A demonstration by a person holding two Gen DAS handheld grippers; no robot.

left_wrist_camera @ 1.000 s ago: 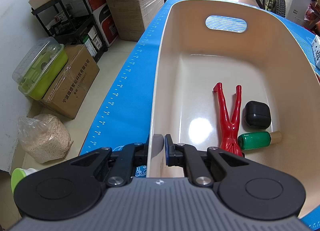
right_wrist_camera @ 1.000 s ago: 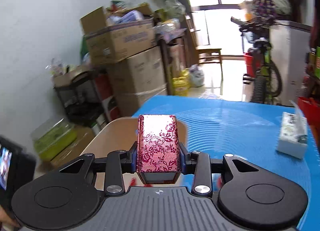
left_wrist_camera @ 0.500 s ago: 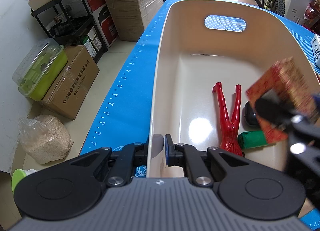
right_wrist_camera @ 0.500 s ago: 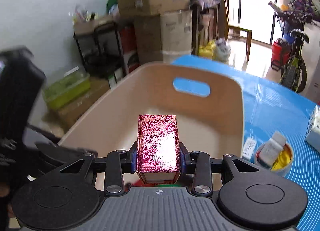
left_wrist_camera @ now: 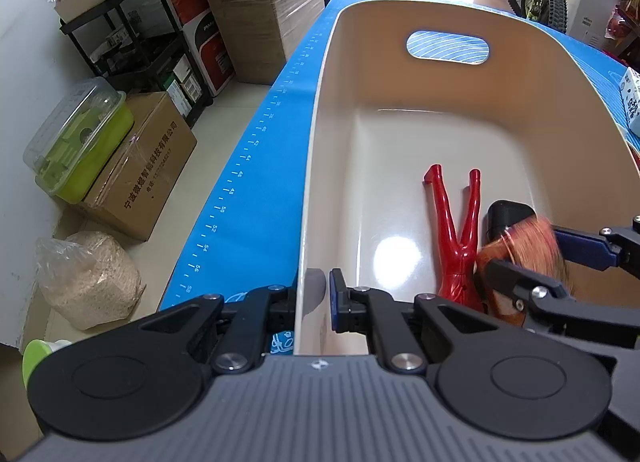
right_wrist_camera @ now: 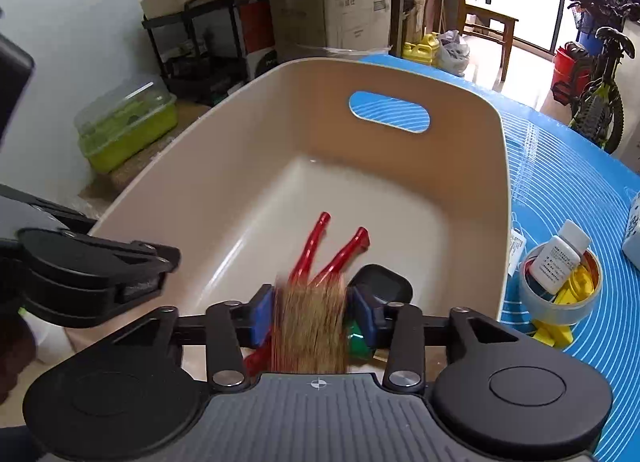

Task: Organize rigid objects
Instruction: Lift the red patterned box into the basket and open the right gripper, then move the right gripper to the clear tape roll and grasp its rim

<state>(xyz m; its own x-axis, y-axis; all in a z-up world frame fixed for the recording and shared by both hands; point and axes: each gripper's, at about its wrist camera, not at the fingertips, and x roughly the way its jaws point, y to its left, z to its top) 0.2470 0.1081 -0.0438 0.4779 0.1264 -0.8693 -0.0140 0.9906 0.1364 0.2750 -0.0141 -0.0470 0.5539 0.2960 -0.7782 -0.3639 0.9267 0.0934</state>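
Note:
A beige plastic bin [left_wrist_camera: 320,150] stands on the blue mat; it also shows in the right wrist view [right_wrist_camera: 240,150]. My left gripper [left_wrist_camera: 314,298] is shut on the bin's near left wall. Inside lie a red leg-shaped tool [left_wrist_camera: 456,230], a black case [left_wrist_camera: 504,214] and a green bottle [right_wrist_camera: 358,344]. My right gripper [right_wrist_camera: 312,314] hangs over the bin's near right corner. Its fingers have spread and the red floral box [right_wrist_camera: 310,326] between them is motion-blurred, dropping; it shows blurred in the left wrist view [left_wrist_camera: 520,258].
A clear cup [right_wrist_camera: 560,294] holding a white pill bottle and yellow pieces stands on the mat right of the bin. A tissue pack [left_wrist_camera: 632,102] lies further right. Cardboard boxes, a black shelf and a green container sit on the floor to the left.
My right gripper moved down into the bin's near right corner. Its fingers have parted and the floral box is now blurred, slipping downward. My left gripper stayed clamped on the bin wall.

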